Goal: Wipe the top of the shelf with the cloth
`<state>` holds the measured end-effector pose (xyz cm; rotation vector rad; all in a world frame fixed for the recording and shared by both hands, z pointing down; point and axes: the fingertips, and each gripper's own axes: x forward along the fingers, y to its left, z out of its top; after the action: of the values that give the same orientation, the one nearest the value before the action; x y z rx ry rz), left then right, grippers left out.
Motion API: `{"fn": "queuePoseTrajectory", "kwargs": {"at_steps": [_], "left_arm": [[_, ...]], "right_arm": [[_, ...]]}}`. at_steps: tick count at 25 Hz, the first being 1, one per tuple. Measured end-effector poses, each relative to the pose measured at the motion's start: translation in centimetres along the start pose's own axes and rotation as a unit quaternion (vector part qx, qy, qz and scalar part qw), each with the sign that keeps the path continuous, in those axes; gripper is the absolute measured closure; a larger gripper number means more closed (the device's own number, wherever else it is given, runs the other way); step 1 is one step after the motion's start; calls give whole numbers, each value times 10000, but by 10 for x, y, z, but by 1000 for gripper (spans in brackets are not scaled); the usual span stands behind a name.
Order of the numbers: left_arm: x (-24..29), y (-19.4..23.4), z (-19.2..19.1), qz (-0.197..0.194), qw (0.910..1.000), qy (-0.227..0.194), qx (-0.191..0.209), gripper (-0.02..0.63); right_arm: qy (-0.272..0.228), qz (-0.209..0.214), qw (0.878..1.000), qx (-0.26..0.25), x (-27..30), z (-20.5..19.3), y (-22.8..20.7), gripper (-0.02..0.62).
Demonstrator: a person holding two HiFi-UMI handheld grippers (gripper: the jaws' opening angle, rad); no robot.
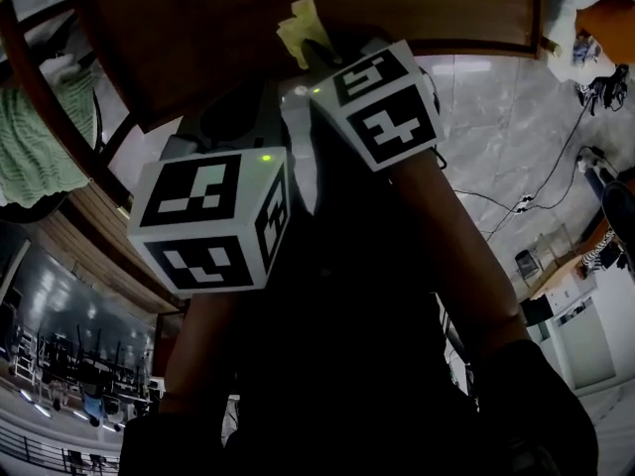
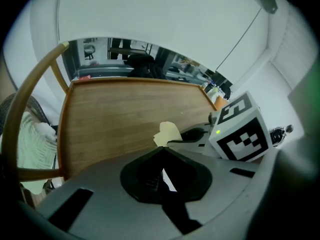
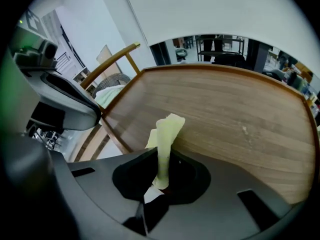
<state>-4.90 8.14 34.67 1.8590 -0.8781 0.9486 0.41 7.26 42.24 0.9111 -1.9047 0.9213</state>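
Yellow cloth (image 3: 168,129), where was it?

Pinched in the right gripper (image 3: 161,156). In the right gripper view, the jaws were closed on the lower end of the strip. The rest stood up out of them in front of the wooden shelf top (image 3: 230,109), near the board's lower left corner in that frame.

Was it touching the wood?

I could not tell. The gripper's grey body hid the place where cloth and board might have met. In the head view only a crumpled tip showed at the upper middle, over the shelf's near edge. The rest lay behind the right gripper's marker cube (image 1: 382,102).

And the left gripper (image 2: 162,153)?

The left gripper view showed its jaws pressed together with nothing between them. It hung just beside the right one, whose cube and dark tip filled the right of that frame, with the cloth poking out near the centre.

What else was hard to read?

The head view was mostly dark. Both gripper bodies and the person's arms (image 1: 466,256) filled the middle and bottom, so neither pair of jaws could be seen there. The left gripper's marker cube (image 1: 213,221) sat left of centre. In the left gripper view a chair (image 2: 31,81) with a curved wooden back was cut off at the left edge, and a pale green fabric (image 2: 32,134) was draped on it. Grey floor (image 1: 496,137) showed at the head view's right.
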Motion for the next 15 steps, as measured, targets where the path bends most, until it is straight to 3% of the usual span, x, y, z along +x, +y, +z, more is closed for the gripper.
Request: {"fn": "queuePoseTrajectory", "kwargs": {"at_steps": [10,15], "left_arm": [[44,-41,1,149,9998,90,137,597],[60,-66,5,17,9999,17,115,597]], "right_arm": [[-125,-219,9995,169,-35,-24,-55,546],[-162,-360,9988,292,-54,-36,-86,546]]}}
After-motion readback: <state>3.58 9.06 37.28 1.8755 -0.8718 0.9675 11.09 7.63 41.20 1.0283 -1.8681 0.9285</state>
